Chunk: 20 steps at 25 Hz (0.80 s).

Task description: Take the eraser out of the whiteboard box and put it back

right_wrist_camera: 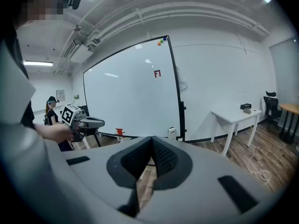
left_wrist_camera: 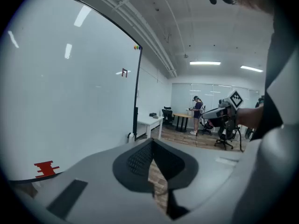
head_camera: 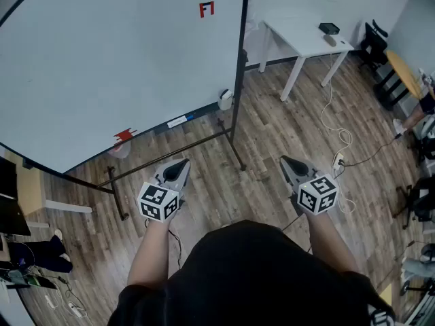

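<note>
A big whiteboard (head_camera: 102, 66) on a black stand fills the left of the head view. A small red thing (head_camera: 124, 135), perhaps the eraser, sits at its lower edge above a pale translucent box (head_camera: 119, 148); it also shows in the left gripper view as a red thing (left_wrist_camera: 46, 168). A small white box (head_camera: 225, 99) hangs at the board's bottom right corner. My left gripper (head_camera: 182, 161) and right gripper (head_camera: 285, 160) hover over the wood floor, well short of the board. Both are shut with nothing between the jaws, as seen on the left gripper (left_wrist_camera: 152, 141) and the right gripper (right_wrist_camera: 152, 138).
The stand's black feet (head_camera: 234, 151) reach out over the floor between me and the board. A white table (head_camera: 306, 36) with dark items stands right of the board, white cables (head_camera: 340, 138) trail on the floor, and chairs (head_camera: 374, 43) and a person (left_wrist_camera: 197, 111) are farther off.
</note>
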### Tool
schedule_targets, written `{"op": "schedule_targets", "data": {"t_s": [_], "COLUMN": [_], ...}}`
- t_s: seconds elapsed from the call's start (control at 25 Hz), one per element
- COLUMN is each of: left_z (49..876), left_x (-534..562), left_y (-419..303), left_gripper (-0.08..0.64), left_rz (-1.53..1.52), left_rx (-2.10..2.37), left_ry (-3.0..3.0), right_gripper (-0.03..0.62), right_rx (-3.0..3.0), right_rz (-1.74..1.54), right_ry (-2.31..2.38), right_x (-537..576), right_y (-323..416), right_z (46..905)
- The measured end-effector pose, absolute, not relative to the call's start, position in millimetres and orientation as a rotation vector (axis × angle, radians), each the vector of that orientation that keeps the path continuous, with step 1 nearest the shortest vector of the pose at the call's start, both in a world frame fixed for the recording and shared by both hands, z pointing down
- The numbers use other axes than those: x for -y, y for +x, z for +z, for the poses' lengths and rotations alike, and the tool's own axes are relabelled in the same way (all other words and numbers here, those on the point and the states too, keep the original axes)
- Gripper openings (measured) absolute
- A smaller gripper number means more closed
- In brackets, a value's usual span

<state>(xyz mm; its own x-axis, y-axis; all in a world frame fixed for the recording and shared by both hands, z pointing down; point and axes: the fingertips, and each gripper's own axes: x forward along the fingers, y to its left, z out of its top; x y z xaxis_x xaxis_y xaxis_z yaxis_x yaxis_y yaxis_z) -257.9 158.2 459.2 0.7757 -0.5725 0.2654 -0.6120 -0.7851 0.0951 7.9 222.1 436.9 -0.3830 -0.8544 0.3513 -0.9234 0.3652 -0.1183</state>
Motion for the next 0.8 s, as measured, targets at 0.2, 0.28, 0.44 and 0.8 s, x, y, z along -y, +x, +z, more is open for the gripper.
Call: {"op": "schedule_targets", "data": {"t_s": [0.2, 0.28, 0.44, 0.8], "left_z": [458.1, 459.0, 459.6, 465.2], "left_x": [-152.8, -150.5, -150.6, -142.5], "left_y": [-265.6, -268.8, -271.4, -276.3], "left_gripper": [0.012, 0.012, 0.012, 0.012], "left_rz": [0.331, 0.329, 0.332, 0.345], "left_rx": [0.950, 0.953, 0.956, 0.984], "left_ry": [2.786, 2.779, 2.771, 2.755], "right_gripper": [-0.008, -0.008, -0.008, -0.007], "right_rx": [2.403, 2.409, 2.413, 2.420], "right_rz": [0.421, 0.425, 0.455, 0.476], "right_ry": [1.602, 1.581, 1.563, 1.605], "right_x": [-214.4, -211.0, -209.7, -189.1], "right_y": [5.9, -1.7, -10.2, 4.6], "right_z": [431.3, 433.7, 441.6, 440.1]}}
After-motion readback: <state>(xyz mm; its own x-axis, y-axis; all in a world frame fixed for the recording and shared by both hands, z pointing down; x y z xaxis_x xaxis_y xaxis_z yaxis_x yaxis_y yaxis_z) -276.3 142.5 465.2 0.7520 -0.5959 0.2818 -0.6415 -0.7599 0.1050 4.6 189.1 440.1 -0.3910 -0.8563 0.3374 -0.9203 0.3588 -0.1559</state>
